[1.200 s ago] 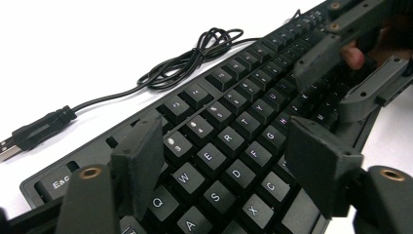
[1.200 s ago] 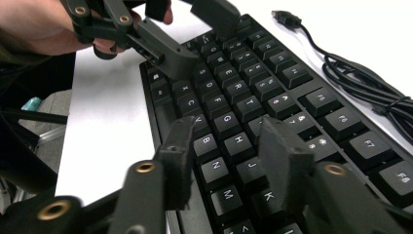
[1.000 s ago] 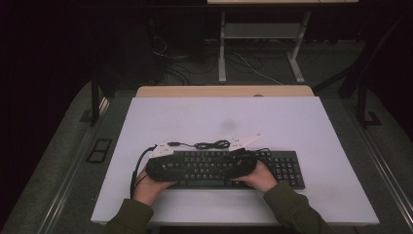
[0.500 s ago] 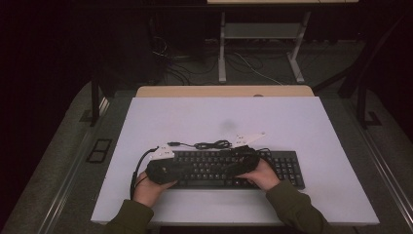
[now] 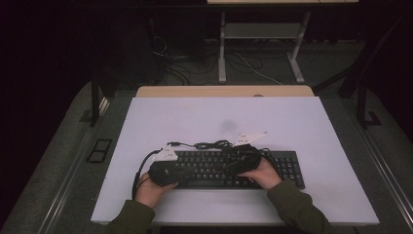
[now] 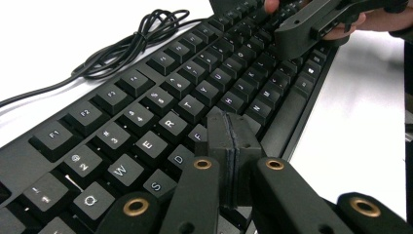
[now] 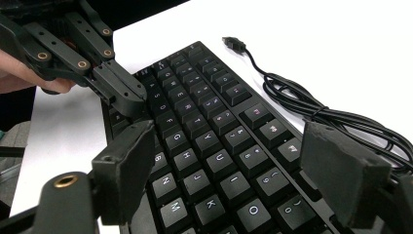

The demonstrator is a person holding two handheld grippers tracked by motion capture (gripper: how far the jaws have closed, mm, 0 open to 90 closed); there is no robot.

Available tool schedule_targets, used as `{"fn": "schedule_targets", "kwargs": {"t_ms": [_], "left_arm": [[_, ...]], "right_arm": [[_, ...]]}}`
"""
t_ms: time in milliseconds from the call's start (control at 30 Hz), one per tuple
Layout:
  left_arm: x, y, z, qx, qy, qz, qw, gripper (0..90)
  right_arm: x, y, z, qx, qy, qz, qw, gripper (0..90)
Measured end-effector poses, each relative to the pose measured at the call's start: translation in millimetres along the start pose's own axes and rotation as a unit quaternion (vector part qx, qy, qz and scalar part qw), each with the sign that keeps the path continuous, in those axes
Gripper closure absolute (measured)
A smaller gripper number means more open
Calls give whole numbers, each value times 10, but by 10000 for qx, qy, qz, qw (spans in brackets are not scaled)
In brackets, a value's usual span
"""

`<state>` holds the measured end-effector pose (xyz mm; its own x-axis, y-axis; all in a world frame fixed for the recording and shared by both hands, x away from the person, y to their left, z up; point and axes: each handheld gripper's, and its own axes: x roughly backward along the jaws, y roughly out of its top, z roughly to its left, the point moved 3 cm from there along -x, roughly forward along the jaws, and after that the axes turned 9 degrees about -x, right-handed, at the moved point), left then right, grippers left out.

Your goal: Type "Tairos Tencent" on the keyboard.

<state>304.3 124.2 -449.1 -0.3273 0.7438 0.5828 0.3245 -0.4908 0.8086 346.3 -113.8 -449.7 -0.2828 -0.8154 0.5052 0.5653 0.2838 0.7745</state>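
High view first: we see a black keyboard (image 5: 229, 168) lying flat near the front edge of the white table (image 5: 292, 126), its long side running left to right. We hold the left gripper (image 5: 170, 170) over the keyboard's left end and the right gripper (image 5: 243, 163) over its middle, both low above the keys and pointing toward each other. The keyboard's cable (image 5: 209, 145) lies in a loose coil on the table just behind its rear edge.

From the left gripper view, our left gripper (image 6: 229, 146) has its jaws pressed together, pad against pad, with nothing between them; the tips sit right above the keyboard (image 6: 160, 102) around the D and F keys, though we cannot tell whether they touch. The right gripper (image 6: 311, 24) shows farther along the same rows.

From the right gripper view, our right gripper (image 7: 234, 165) has its jaws spread wide, straddling the letter keys of the keyboard (image 7: 209, 131) without gripping anything. The left gripper (image 7: 124, 92) rests its closed tip near the keyboard's far end, and the cable (image 7: 311, 105) curls on the table beside the top row.
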Motion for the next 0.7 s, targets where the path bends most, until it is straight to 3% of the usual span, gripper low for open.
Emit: {"fn": "schedule_targets", "kwargs": {"t_ms": [700], "left_arm": [[-83,-37,-25,-47,-37,271,9996,888]], "right_arm": [[3,4,1,12,-8,-12,10000,201]]}}
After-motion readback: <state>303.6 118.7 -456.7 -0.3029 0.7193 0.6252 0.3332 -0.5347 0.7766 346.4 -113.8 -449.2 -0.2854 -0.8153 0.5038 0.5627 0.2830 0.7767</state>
